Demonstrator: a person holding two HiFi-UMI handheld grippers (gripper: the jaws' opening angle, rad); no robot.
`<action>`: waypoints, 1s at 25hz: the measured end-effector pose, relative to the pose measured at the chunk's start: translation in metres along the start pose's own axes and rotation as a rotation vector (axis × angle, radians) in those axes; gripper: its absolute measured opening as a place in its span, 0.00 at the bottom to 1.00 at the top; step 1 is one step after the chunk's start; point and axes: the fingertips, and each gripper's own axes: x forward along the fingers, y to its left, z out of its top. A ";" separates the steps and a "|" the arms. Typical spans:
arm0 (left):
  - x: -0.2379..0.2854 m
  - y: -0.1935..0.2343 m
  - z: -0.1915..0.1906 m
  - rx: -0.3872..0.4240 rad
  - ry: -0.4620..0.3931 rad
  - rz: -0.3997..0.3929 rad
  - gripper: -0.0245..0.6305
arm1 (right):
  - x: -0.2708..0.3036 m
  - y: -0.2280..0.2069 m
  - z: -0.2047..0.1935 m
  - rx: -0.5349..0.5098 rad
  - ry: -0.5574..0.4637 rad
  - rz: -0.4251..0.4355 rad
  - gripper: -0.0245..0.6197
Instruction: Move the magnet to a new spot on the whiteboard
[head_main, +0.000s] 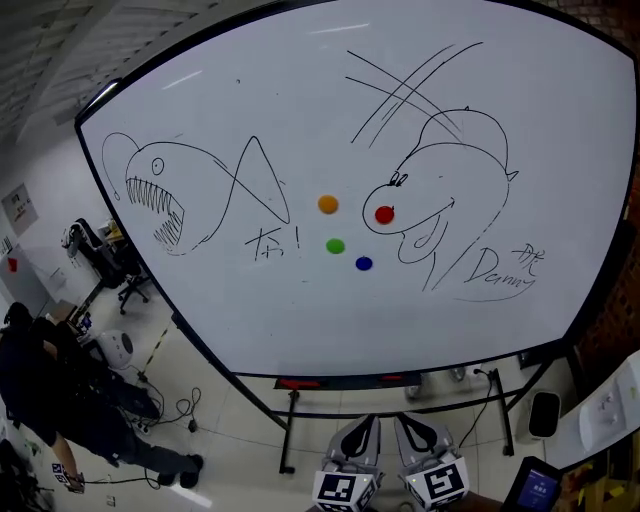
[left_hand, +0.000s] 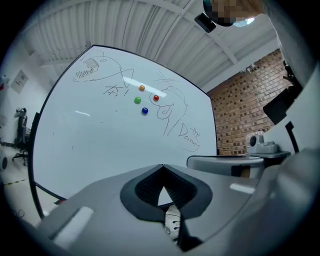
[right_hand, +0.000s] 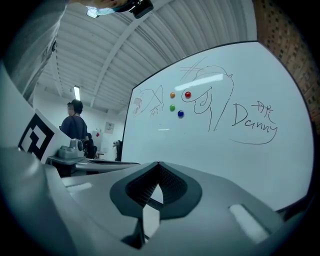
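Note:
The whiteboard (head_main: 300, 320) fills the head view, with marker drawings of a fish and a dinosaur on it. Round magnets stick near its middle: orange (head_main: 327, 204), red (head_main: 384, 214), green (head_main: 335, 246) and blue (head_main: 363, 264). Both grippers sit low at the bottom edge, well short of the board. My left gripper (head_main: 368, 422) is shut with nothing in it, its tips meeting in the left gripper view (left_hand: 161, 165). My right gripper (head_main: 406, 420) is shut and empty too (right_hand: 158, 163). The magnets show small and far off in both gripper views, the red one (left_hand: 155, 98) among them (right_hand: 188, 94).
The board stands on a black frame with legs (head_main: 288, 440) on a tiled floor. A person (head_main: 60, 400) crouches at the lower left among cables, near an office chair (head_main: 110, 262). A brick wall (left_hand: 240, 115) lies to the right, and a small screen (head_main: 535, 488) at bottom right.

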 end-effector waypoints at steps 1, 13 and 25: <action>0.004 0.005 0.002 0.000 0.003 -0.009 0.04 | 0.007 -0.001 0.001 -0.008 0.007 -0.008 0.04; 0.044 0.053 0.024 0.001 -0.003 -0.090 0.04 | 0.073 -0.012 0.025 -0.056 -0.039 -0.095 0.04; 0.082 0.062 0.058 0.031 -0.064 -0.064 0.04 | 0.106 -0.034 0.065 -0.085 -0.156 -0.050 0.04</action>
